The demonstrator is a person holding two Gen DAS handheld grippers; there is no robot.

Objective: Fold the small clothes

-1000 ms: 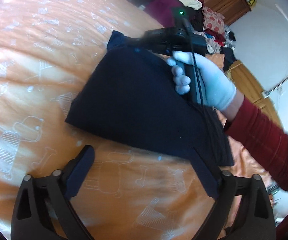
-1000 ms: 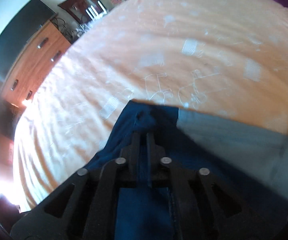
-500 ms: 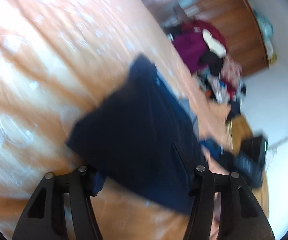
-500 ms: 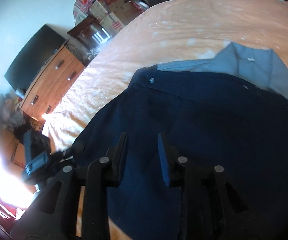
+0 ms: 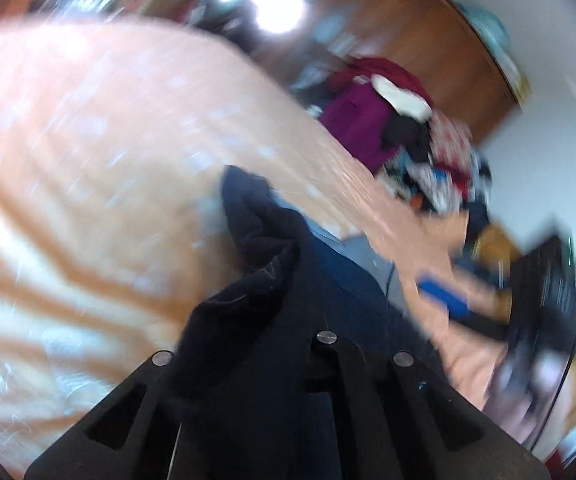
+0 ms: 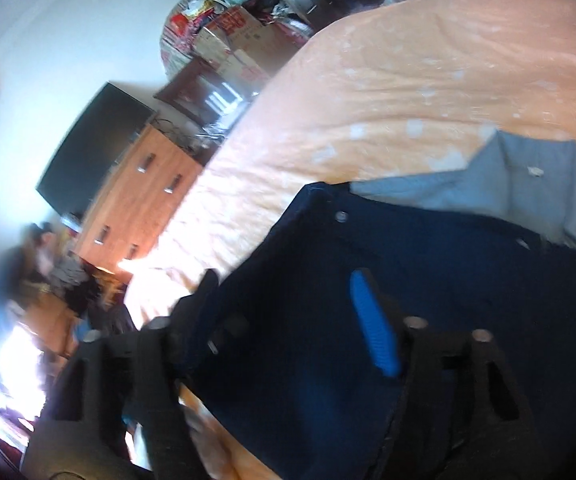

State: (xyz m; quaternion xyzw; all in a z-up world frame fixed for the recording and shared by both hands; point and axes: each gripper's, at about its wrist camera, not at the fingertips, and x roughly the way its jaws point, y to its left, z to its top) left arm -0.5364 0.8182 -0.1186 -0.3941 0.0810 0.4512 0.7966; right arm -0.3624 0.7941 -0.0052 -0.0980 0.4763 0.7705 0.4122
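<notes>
Navy shirt (image 6: 427, 280) lies on the orange bedsheet (image 6: 427, 72). Left gripper (image 5: 272, 320) is clamped on a bunched fold; right gripper (image 6: 288, 308), jaws apart, straddles the fabric.

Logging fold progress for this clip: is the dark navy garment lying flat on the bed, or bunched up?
Bunched at one end. The navy garment rises in crumpled folds off the orange bedsheet at the left gripper, whose jaws look closed on it.

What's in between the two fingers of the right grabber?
In the right wrist view, the dark blue garment fills the gap between the right gripper's open fingers.
</notes>
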